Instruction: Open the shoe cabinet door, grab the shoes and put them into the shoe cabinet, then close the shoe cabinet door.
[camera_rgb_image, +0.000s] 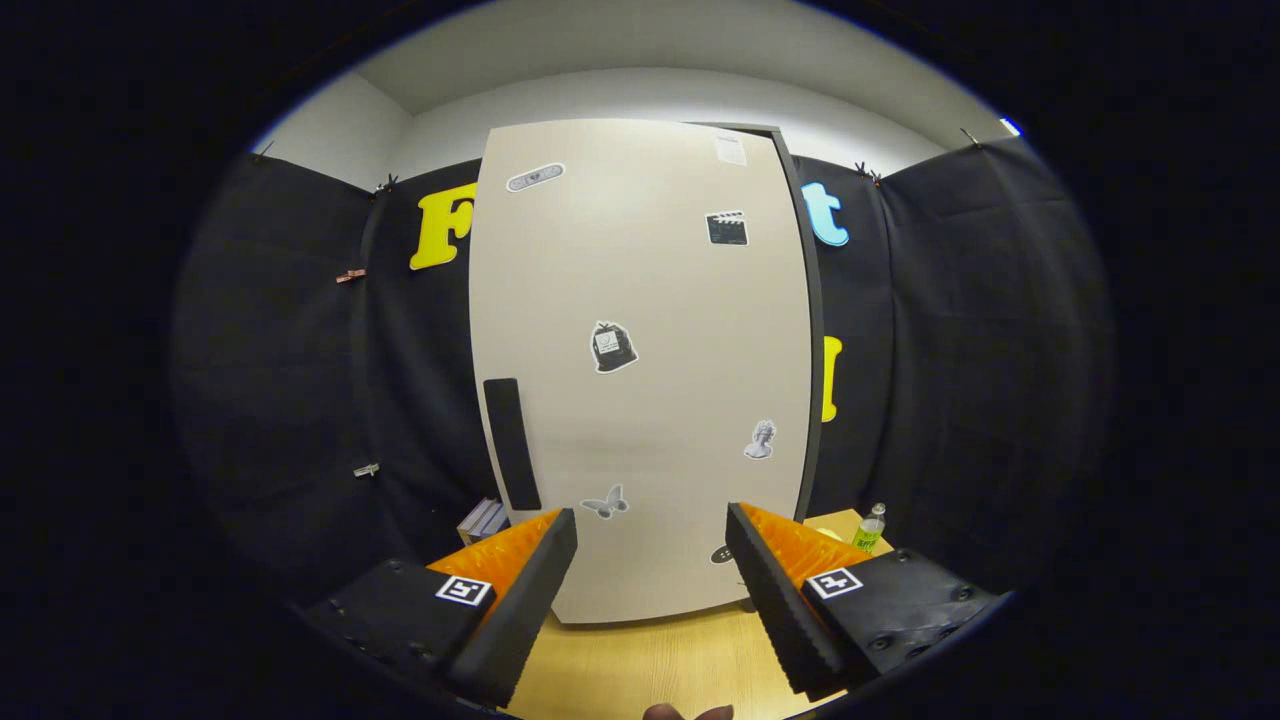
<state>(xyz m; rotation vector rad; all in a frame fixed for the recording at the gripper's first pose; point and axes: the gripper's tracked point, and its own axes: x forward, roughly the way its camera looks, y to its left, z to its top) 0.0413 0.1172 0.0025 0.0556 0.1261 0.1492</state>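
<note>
The cabinet (640, 300) stands upright on the bench (650, 670) straight ahead of the tool (650, 560), its pale door (650, 420) shut and facing the fingers. The door's lower edge shows in the gap between the two fingers, a little beyond their tips.

Left of the tool, past the left finger (520, 610), something flat like stacked books (485, 520) lies near the cabinet's lower left corner, too small to tell for sure. Just above the left fingertip a dark upright handle (511, 443) sits near the door's left edge. Stickers are scattered over the door: an oblong one (535, 177) high on the left, a butterfly (605, 503) just ahead of the left fingertip, a dark one (613, 347) at the middle, a clapperboard (727, 228) upper right, a bust (761, 440) above the right fingertip, and a dark one (722, 554) partly hidden by the right finger (780, 610).

The tool is spread wide, fingers well apart, with nothing between them but bare bench and door; it grips nothing and touches neither.

Right of the right finger, beside the cabinet's lower right corner, a small green bottle (870, 528) stands upright on the bench.
</note>
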